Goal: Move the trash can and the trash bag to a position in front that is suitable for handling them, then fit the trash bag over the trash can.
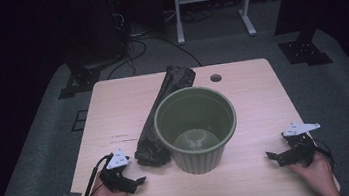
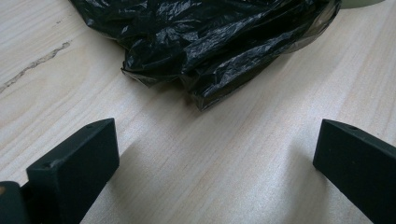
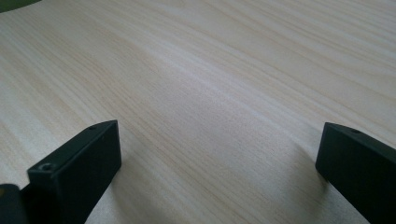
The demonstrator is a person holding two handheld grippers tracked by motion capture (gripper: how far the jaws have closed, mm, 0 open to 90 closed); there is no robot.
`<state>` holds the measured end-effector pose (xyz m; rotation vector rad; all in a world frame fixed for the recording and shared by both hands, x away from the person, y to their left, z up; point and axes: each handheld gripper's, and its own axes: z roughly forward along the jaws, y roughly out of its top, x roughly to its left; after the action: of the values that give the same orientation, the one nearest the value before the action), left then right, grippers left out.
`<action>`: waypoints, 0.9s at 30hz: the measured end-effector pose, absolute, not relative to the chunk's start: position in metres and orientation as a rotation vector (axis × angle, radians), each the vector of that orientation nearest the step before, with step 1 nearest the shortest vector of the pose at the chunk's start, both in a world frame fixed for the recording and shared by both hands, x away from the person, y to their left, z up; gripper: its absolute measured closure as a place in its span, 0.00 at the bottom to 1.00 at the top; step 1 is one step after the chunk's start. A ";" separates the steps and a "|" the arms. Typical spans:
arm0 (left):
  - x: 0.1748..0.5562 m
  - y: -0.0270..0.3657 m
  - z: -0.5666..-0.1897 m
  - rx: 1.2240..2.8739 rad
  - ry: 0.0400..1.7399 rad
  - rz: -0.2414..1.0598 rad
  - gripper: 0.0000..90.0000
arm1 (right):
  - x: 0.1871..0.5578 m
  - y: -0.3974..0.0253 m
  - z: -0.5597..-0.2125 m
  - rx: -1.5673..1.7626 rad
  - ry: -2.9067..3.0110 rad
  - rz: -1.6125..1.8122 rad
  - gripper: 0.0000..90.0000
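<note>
- Looking at the black plastic bag [image 2: 210, 42], I think it is very light, soft and floppy. It lies crumpled in a long strip on the tabletop [image 1: 252, 93], just left of the green bucket [image 1: 196, 128], and looks to touch its side.
- My left tool [image 1: 135, 182] sits low over the tabletop near the closer end of the bag. Its jaws are wide apart and hold nothing. In the left tool view the bag's crinkled edge lies just ahead of them, with bare wood between.
- My right tool [image 1: 274, 156] rests on the other side of the bucket, well apart from the bag. Its jaws are wide apart too, with nothing in them, just bare wood in front.
- The bag is thin and shiny, so I think it may slip and could tear if I tug hard.
- A good spot to pinch is that bunched-up closer edge, where many folds sit together. Pinching one thin layer flat on the wood would be hard.
- When lifted, the bag will likely sag and hang down, so two holds may help to open it.
- The bucket looks stiff and stands upright with its mouth open.
</note>
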<state>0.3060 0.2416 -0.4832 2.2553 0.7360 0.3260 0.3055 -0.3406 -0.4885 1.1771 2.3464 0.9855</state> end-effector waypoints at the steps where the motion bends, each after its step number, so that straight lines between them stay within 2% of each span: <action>1: 0.306 0.242 -0.483 2.255 0.736 0.326 0.00 | 0.306 -0.341 -0.488 1.177 2.346 0.985 0.00; 16: 0.306 0.244 -0.471 2.185 0.781 0.282 0.00 | 0.306 -0.341 -0.488 1.178 2.347 0.986 0.00; 27: 0.313 0.233 -0.454 2.145 0.816 0.297 0.00 | 0.306 -0.341 -0.489 1.177 2.346 0.986 0.00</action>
<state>0.3131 0.2332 -0.4544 2.1451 0.8159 0.2971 0.3056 -0.3407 -0.4885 1.1773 2.3465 0.9864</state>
